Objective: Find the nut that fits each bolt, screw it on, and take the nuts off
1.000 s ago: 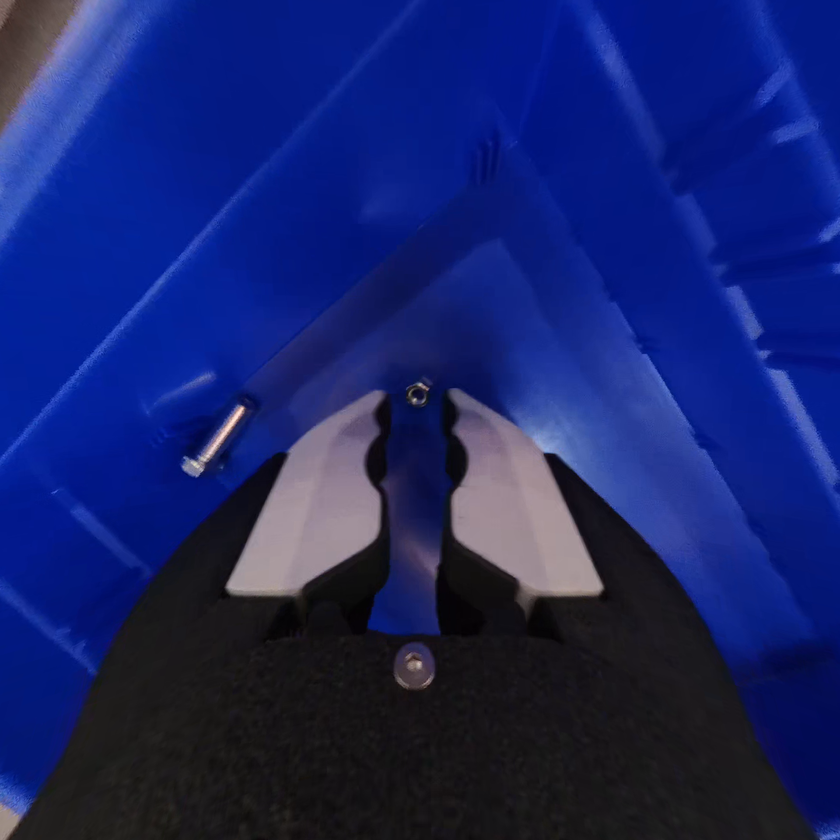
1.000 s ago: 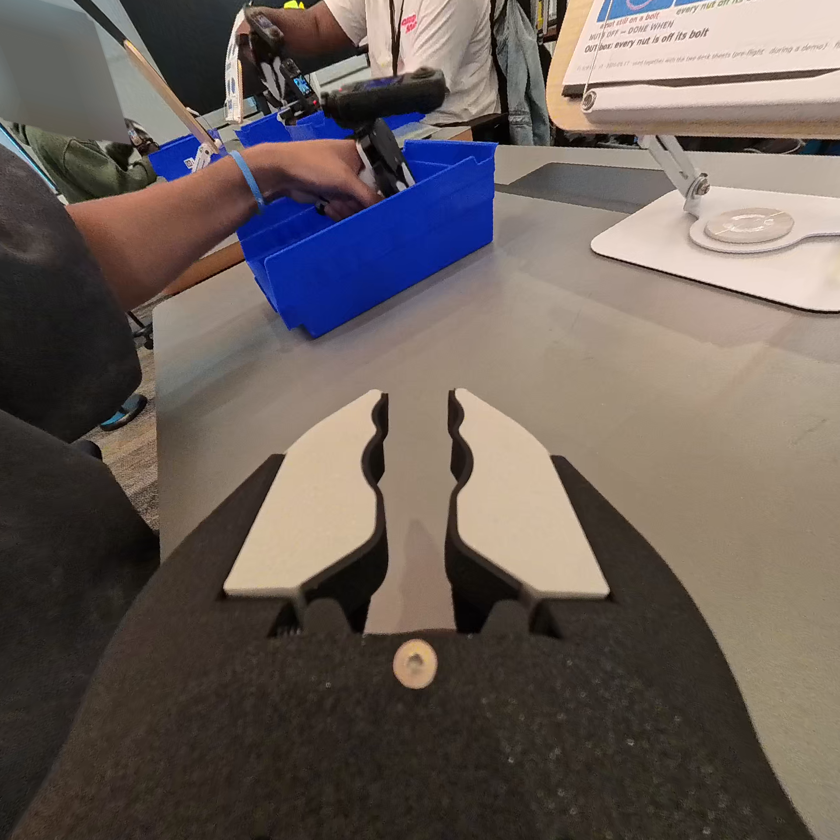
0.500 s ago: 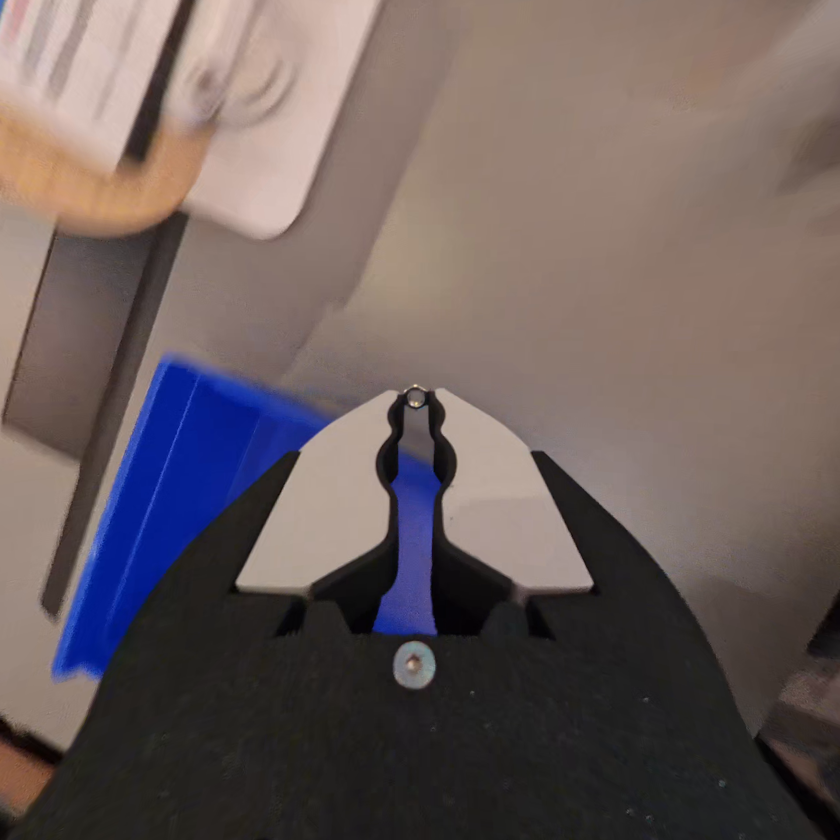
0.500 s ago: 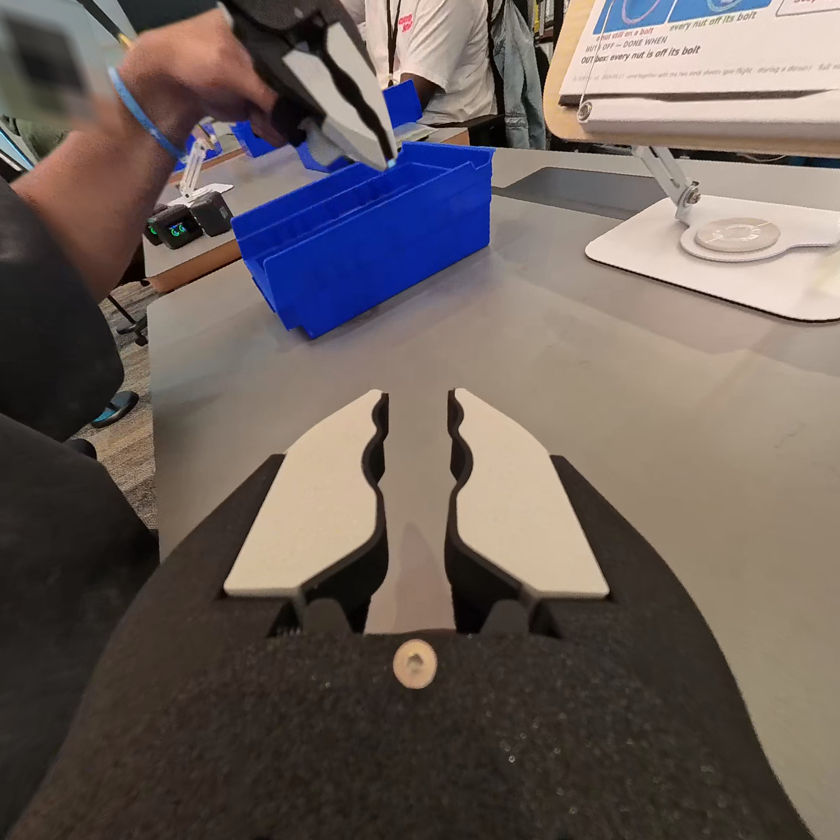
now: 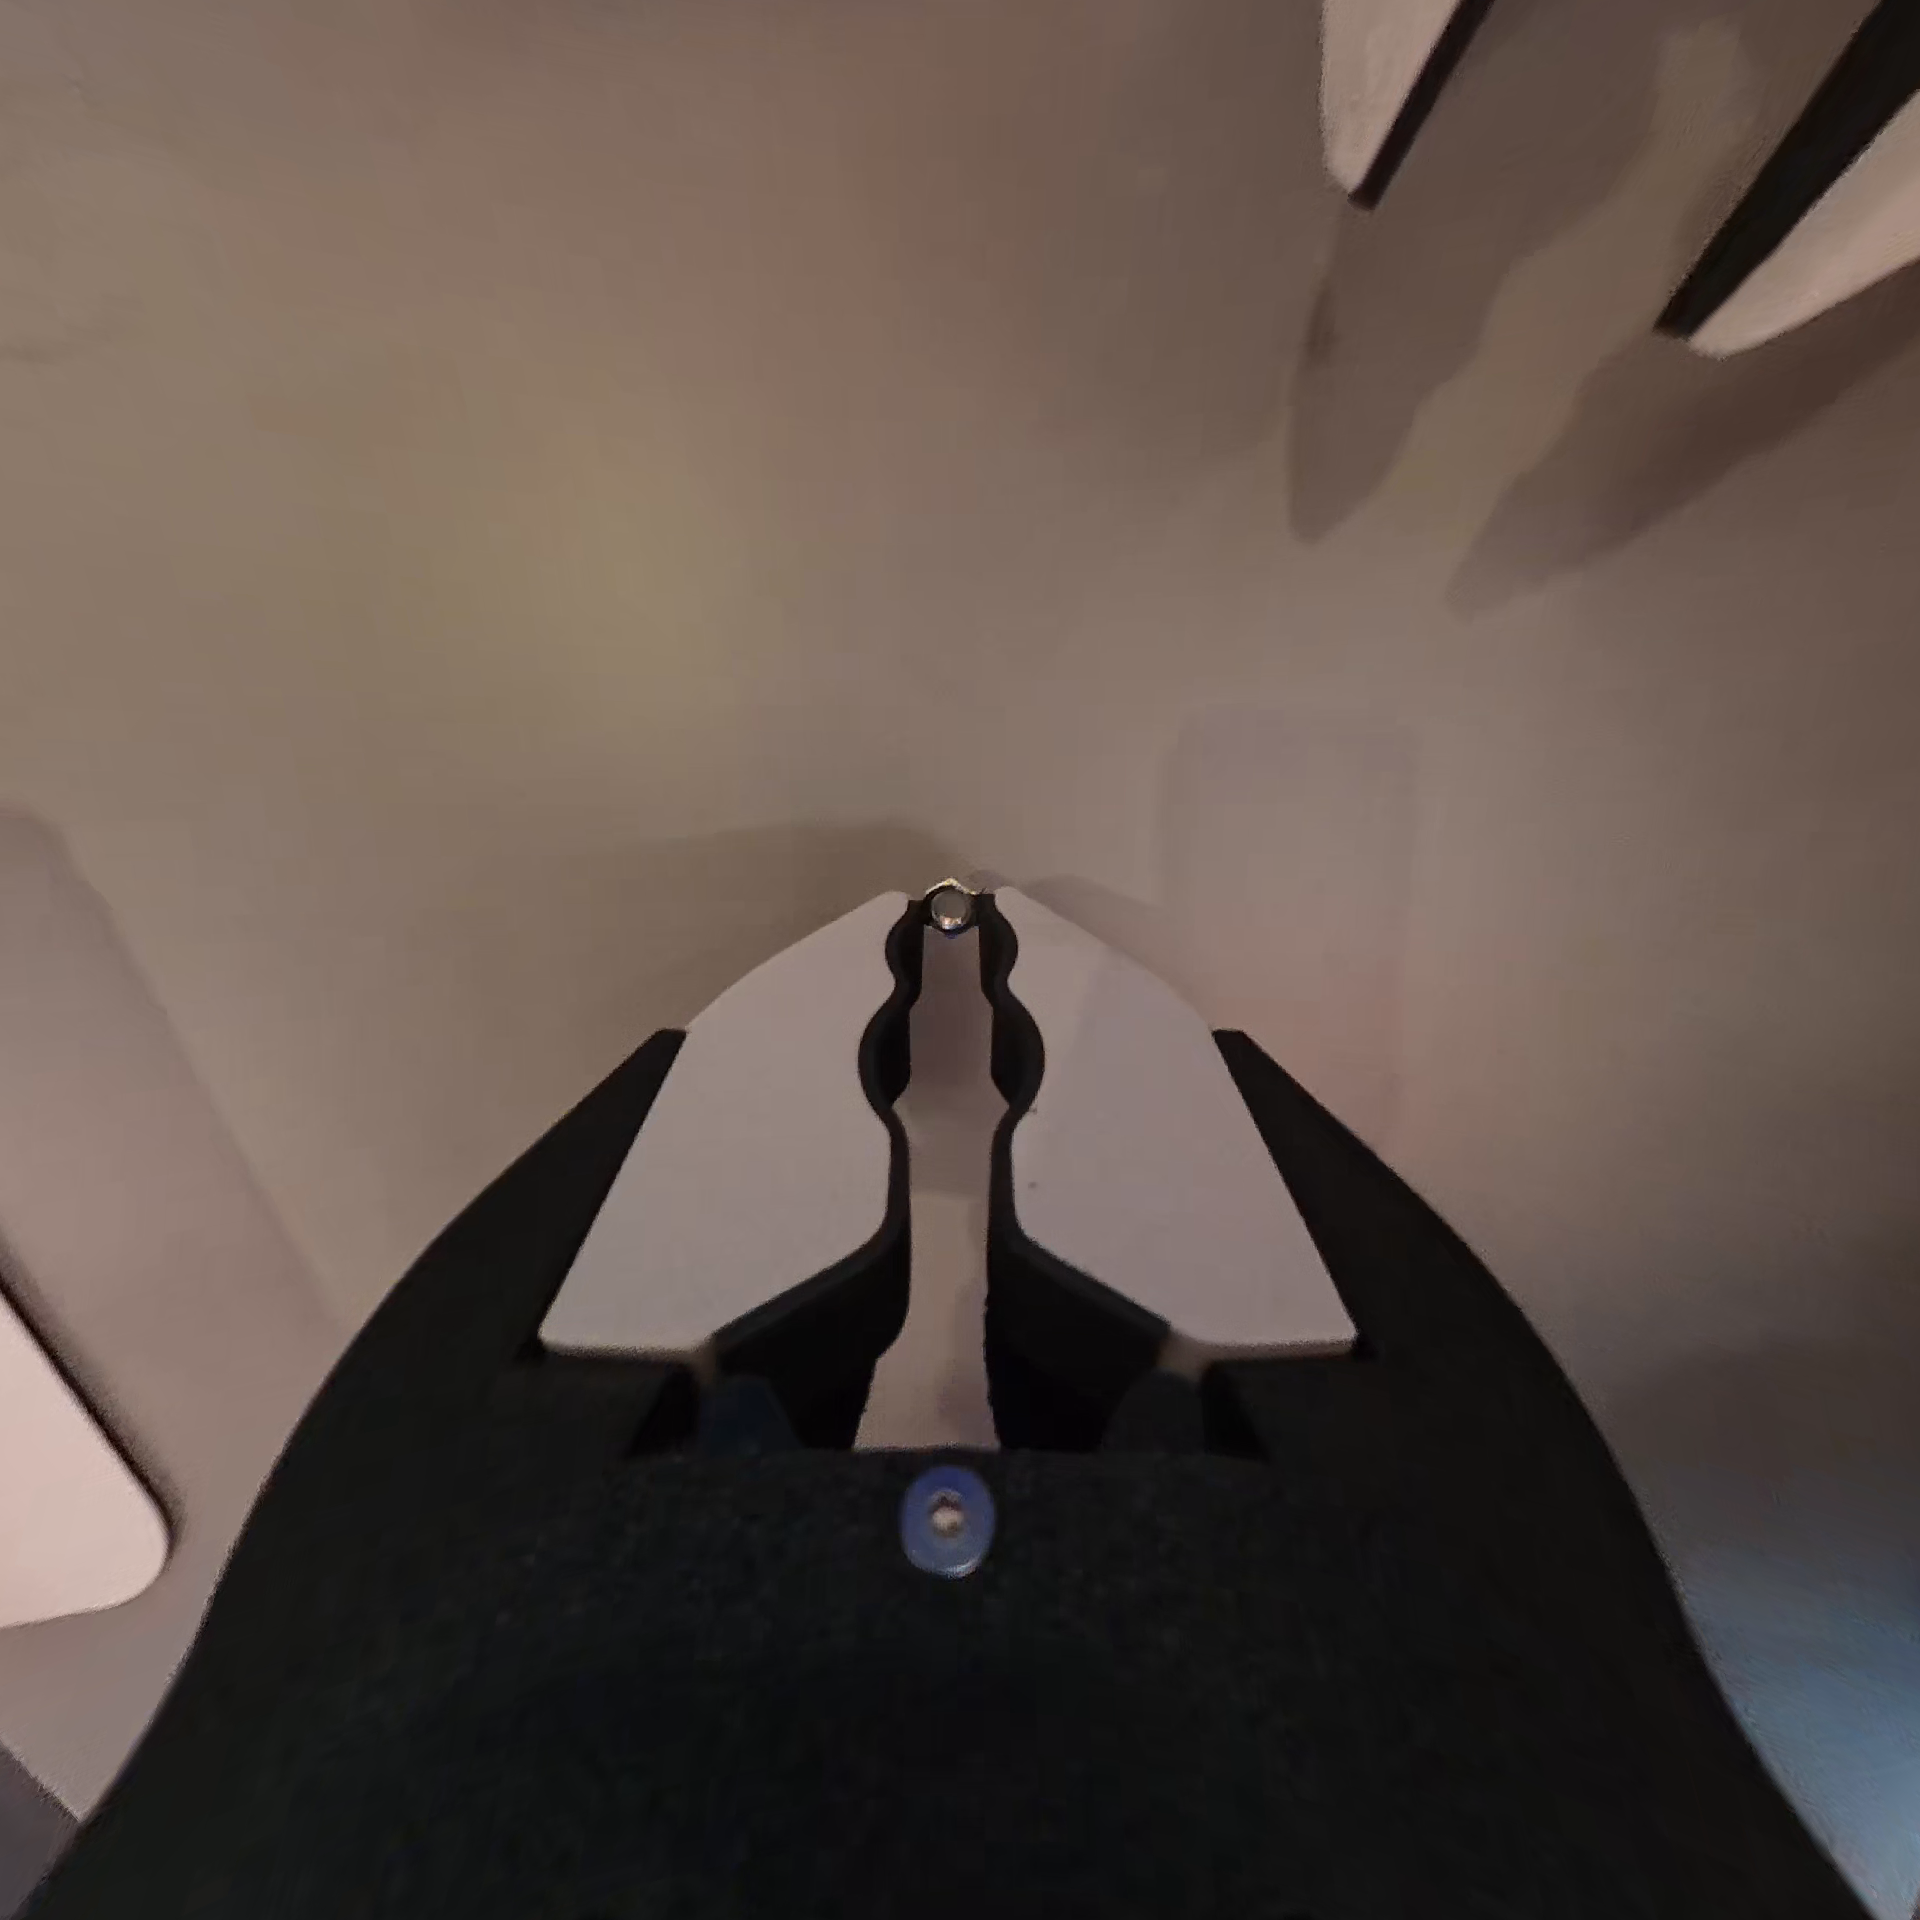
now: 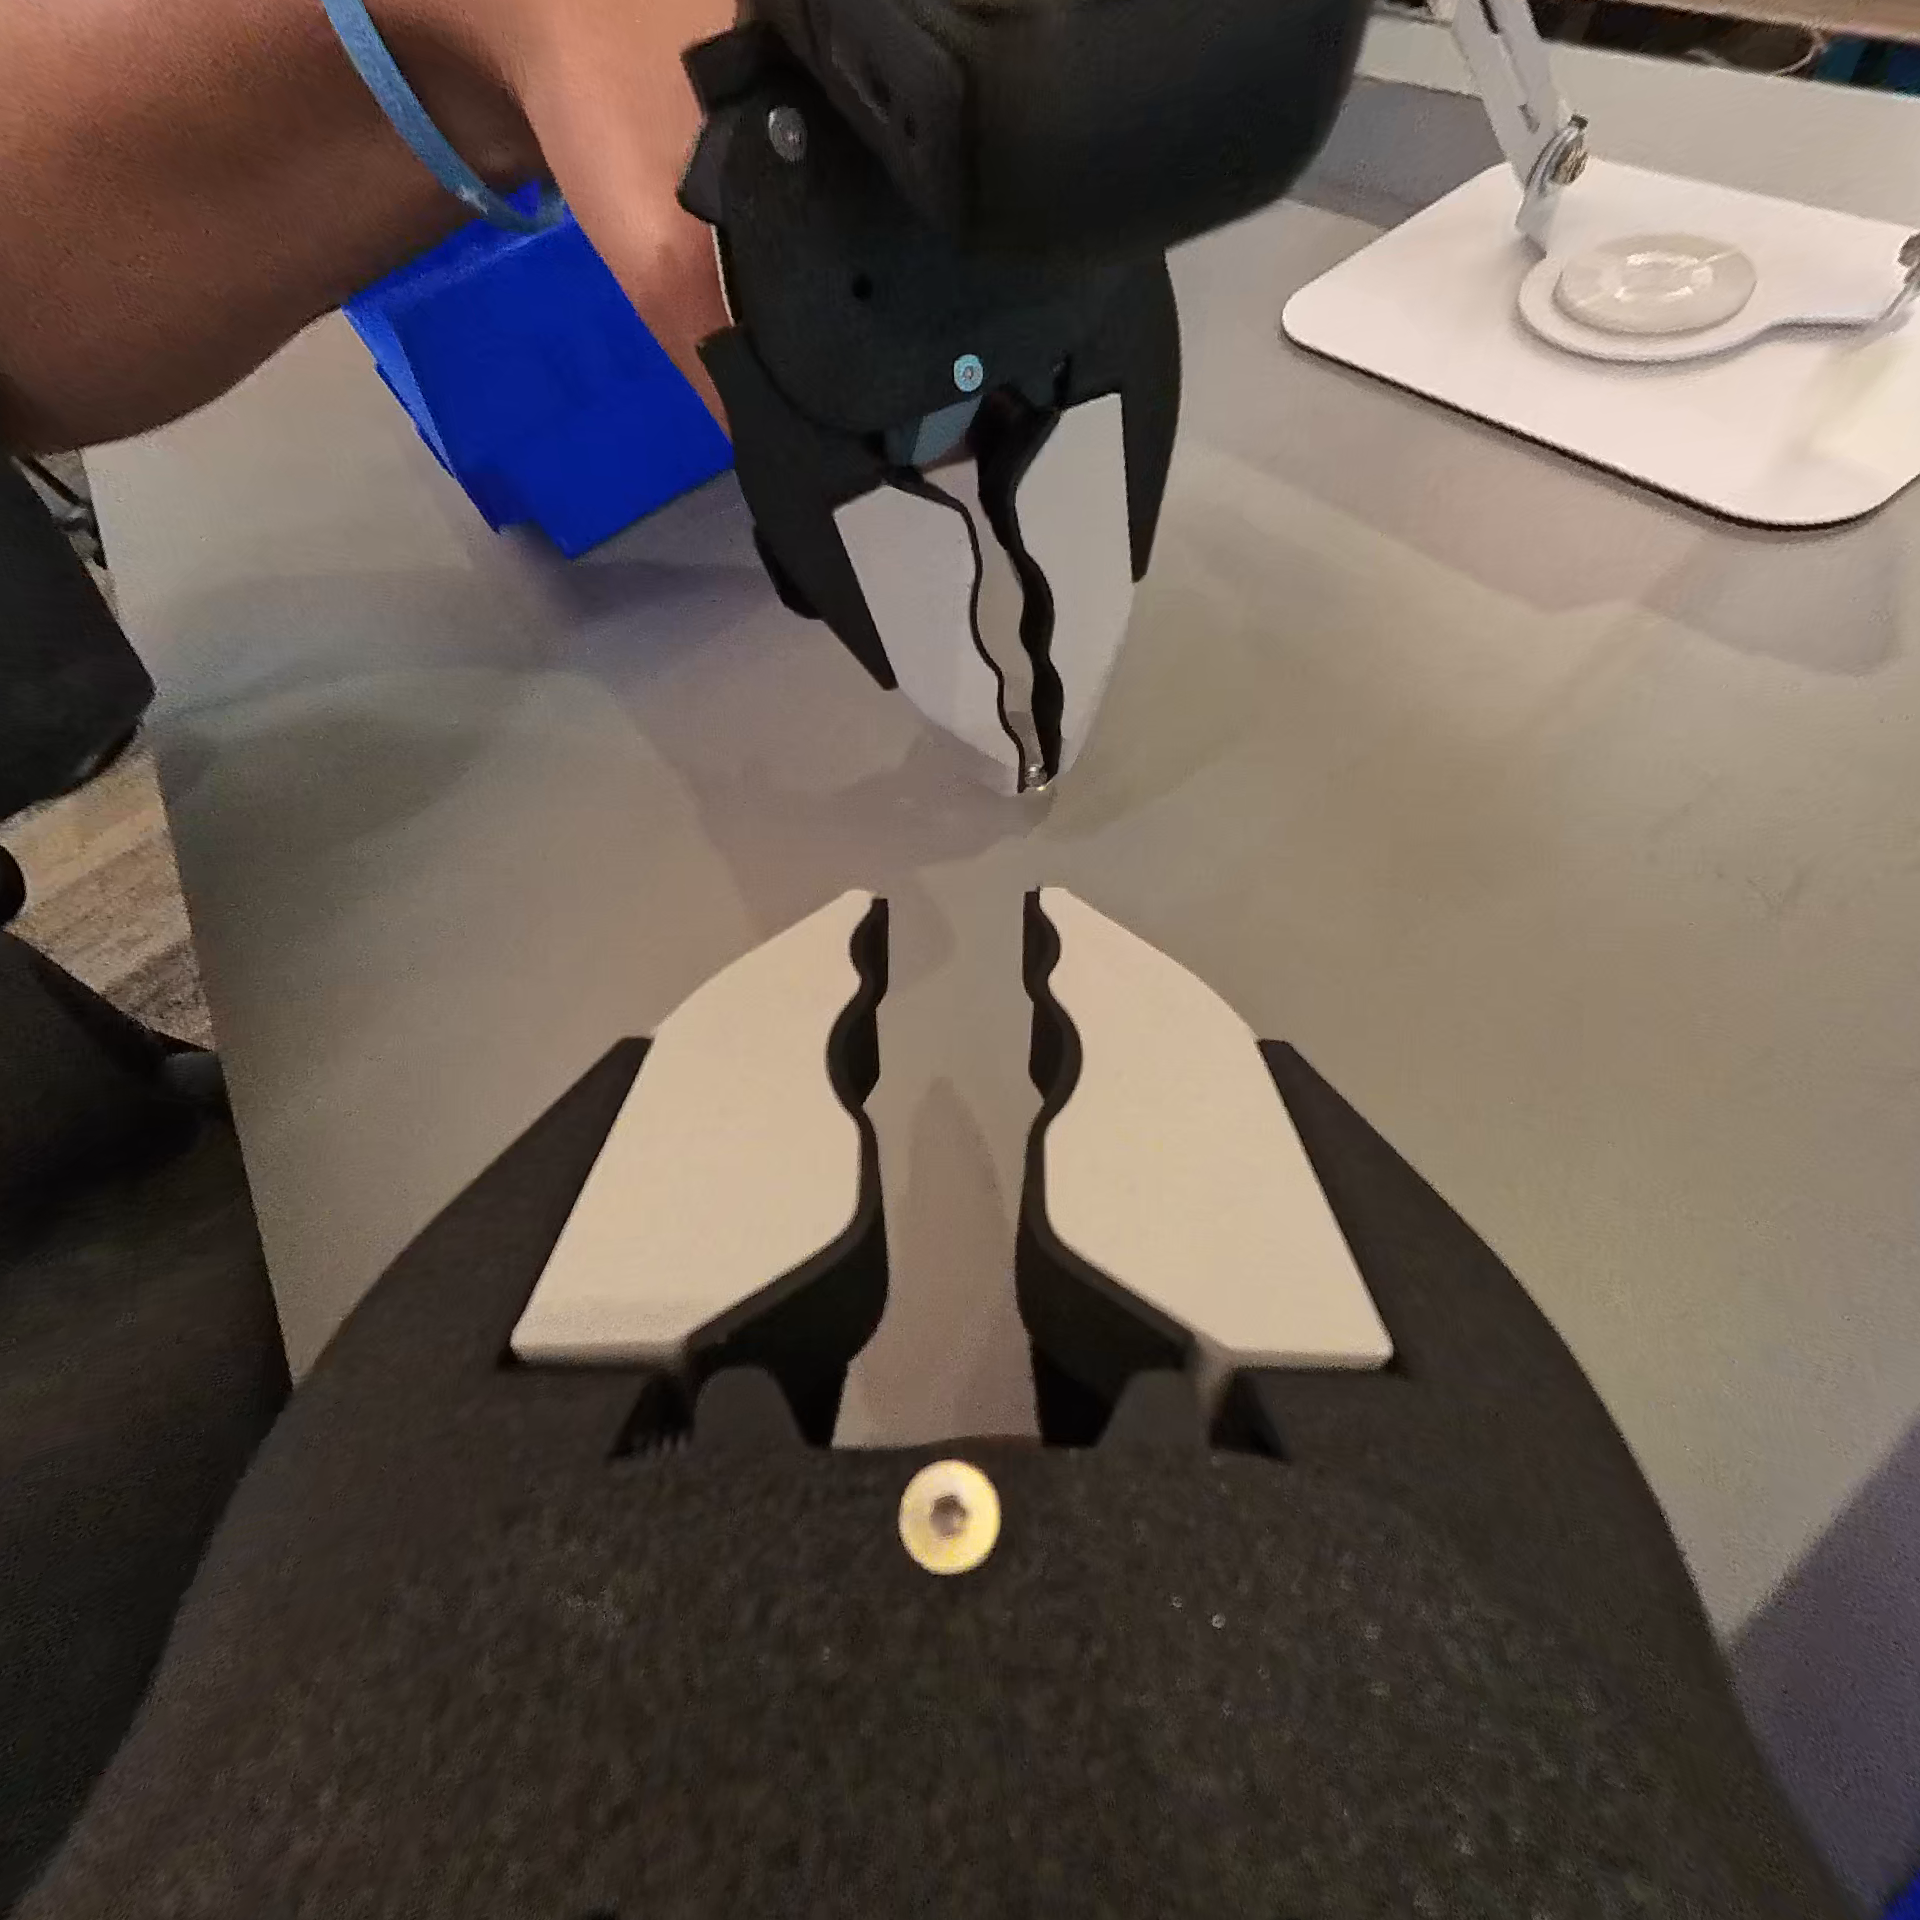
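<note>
The left tongs [image 6: 1034, 764] pinch a small silver hex nut [image 5: 948, 911] at their tips, just above the grey tabletop [image 6: 1455, 831]; the right tongs [image 6: 956, 904] wait open and empty nearby. Setting it down seems next; no bolt shows. The blue plastic bin [image 6: 520, 384] and white stand base [image 6: 1558, 343] sit clear.

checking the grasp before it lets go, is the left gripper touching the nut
Touching. The left wrist view shows the left gripper pinching the small nut between its fingertips, no gap on either side; the right wrist view agrees.
</note>
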Demonstrator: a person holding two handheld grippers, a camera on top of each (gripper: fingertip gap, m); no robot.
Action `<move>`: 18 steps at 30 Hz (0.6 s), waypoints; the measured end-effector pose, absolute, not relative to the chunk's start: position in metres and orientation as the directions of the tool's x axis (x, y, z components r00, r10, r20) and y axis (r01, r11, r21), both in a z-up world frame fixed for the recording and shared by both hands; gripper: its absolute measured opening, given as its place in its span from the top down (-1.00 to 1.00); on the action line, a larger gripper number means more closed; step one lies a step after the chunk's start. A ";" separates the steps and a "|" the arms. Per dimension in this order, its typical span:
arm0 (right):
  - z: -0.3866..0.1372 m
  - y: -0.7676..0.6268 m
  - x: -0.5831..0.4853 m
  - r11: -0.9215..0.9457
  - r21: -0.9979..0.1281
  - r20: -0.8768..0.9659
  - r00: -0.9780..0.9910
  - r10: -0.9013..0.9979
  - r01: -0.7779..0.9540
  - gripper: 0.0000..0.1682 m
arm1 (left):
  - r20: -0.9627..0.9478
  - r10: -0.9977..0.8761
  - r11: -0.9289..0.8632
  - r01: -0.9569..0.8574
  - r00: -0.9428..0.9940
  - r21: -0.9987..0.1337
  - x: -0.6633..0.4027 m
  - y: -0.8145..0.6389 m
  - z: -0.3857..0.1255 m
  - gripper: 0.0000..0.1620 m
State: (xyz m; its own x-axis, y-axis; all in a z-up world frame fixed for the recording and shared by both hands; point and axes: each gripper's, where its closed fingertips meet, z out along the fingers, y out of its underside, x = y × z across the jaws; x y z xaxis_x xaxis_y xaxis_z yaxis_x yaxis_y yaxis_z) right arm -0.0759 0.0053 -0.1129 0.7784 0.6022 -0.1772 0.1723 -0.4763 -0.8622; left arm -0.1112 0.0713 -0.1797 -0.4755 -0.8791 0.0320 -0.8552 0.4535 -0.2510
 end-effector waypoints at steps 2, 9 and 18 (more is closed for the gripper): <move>-0.115 0.004 -0.077 -0.477 -0.860 -0.172 0.777 0.605 0.181 0.71 | 0.035 -0.871 0.469 -0.851 -0.490 -0.237 -0.111 0.068 -0.186 0.88; -0.118 0.001 -0.077 -0.489 -0.852 -0.185 0.768 0.613 0.185 0.71 | 0.036 -0.865 0.476 -0.843 -0.500 -0.251 -0.111 0.058 -0.195 0.88; -0.138 0.002 -0.084 -0.506 -0.760 -0.093 0.703 0.706 0.408 0.71 | 0.043 -0.956 0.231 -0.834 -0.291 -0.502 -0.143 0.046 -0.145 0.63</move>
